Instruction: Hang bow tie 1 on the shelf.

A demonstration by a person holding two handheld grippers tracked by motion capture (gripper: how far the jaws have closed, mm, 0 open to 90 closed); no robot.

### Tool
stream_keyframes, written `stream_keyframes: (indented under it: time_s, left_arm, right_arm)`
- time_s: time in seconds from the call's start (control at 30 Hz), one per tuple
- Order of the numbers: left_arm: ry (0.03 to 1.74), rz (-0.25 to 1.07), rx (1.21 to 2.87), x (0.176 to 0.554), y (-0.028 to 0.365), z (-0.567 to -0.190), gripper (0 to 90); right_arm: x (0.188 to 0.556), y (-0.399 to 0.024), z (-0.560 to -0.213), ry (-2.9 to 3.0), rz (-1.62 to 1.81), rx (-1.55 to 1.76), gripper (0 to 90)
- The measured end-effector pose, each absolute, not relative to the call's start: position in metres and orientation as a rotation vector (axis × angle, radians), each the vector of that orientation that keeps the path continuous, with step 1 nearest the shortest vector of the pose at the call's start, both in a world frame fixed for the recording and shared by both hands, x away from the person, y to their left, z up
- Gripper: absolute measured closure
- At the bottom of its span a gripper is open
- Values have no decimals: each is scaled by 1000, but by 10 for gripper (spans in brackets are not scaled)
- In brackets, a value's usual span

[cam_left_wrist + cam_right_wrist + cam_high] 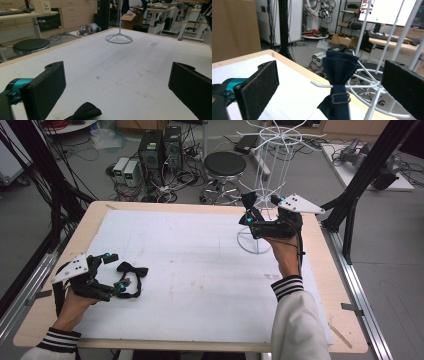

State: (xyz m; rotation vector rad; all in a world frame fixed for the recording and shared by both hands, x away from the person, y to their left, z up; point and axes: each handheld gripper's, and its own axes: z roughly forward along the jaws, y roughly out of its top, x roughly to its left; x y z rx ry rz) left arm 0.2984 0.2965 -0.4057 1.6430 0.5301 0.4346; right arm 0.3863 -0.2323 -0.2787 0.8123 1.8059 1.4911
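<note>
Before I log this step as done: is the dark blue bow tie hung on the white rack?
Hung. In the right gripper view the bow tie drapes over a rack arm; the right gripper jaws stand open, apart from it.

**Surfaces and materials**

Your table [320, 285] shows a pale wood edge under a matt white sheet [200, 270], scuffed and stained. The rack [384, 82] looks like white-coated wire, slight sheen. The dark bow tie [339, 75] is matt cloth with a metal slider. Jaw pads look like coarse black foam, possibly rubber.
</note>
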Motion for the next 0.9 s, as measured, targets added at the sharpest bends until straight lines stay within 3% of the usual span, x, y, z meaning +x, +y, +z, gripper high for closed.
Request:
stream_keyframes:
  time_s: [0.4, 0.9]
  left_arm:
    - [533, 452, 1643, 298, 300, -404, 17]
    - [535, 462, 1639, 296, 299, -400, 18]
  right_arm:
    - [365, -231, -274, 1795, 1542, 766, 7]
    - [317, -244, -306, 1797, 1531, 762, 7]
